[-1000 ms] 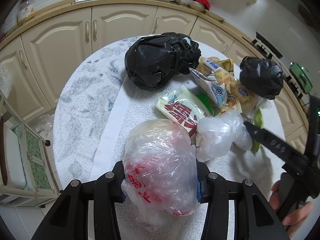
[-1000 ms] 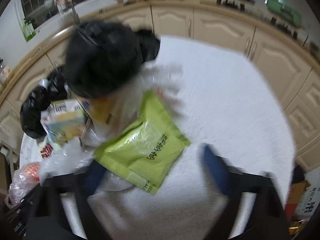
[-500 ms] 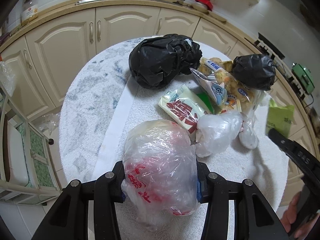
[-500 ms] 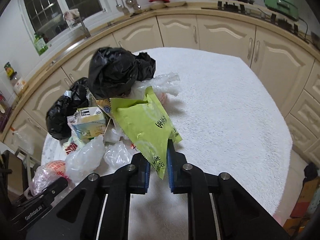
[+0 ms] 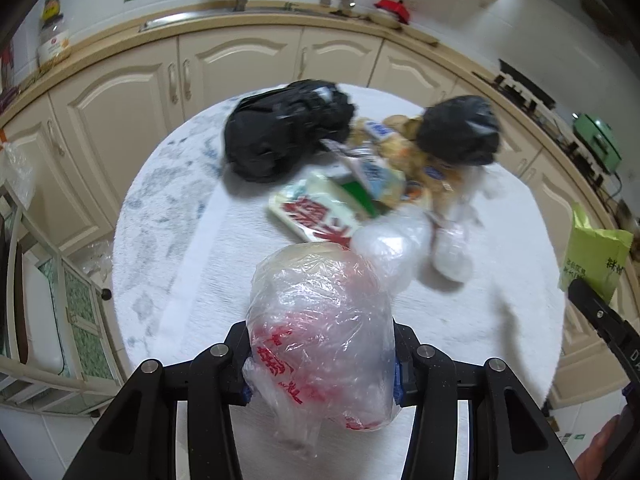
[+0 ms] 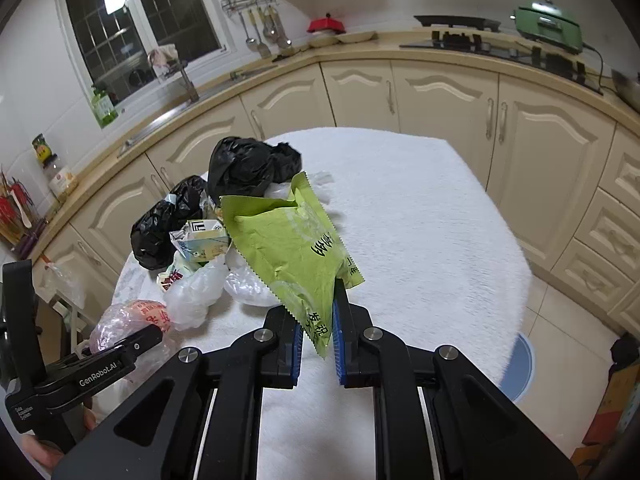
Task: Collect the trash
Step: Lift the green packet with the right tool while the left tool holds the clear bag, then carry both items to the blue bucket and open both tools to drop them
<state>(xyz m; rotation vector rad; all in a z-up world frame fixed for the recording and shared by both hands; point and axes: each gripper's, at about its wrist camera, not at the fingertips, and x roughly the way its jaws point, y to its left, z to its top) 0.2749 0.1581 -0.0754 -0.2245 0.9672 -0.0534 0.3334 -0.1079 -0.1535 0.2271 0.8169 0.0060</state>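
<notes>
My left gripper (image 5: 320, 364) is shut on a clear plastic bag with red print (image 5: 320, 320), held above the white-clothed table (image 5: 200, 248). My right gripper (image 6: 316, 340) is shut on the corner of a green snack packet (image 6: 292, 244), lifted off the table; that packet (image 5: 594, 256) also shows at the right edge of the left wrist view. On the table lie a big black bag (image 5: 284, 132), a smaller black bag (image 5: 460, 128), a red-and-white wrapper (image 5: 320, 216), a carton (image 6: 202, 238) and white plastic bags (image 5: 392, 244).
Cream kitchen cabinets (image 6: 440, 96) curve around the table, with a sink counter (image 5: 240, 16) behind. A glass-fronted shelf unit (image 5: 52, 312) stands at the left of the table. The table's right half (image 6: 420, 216) is bare cloth. A blue mat (image 6: 520, 364) lies on the floor.
My right gripper closed on the green packet and raised it away from the pile. My left gripper rose a little with the clear bag still in it.
</notes>
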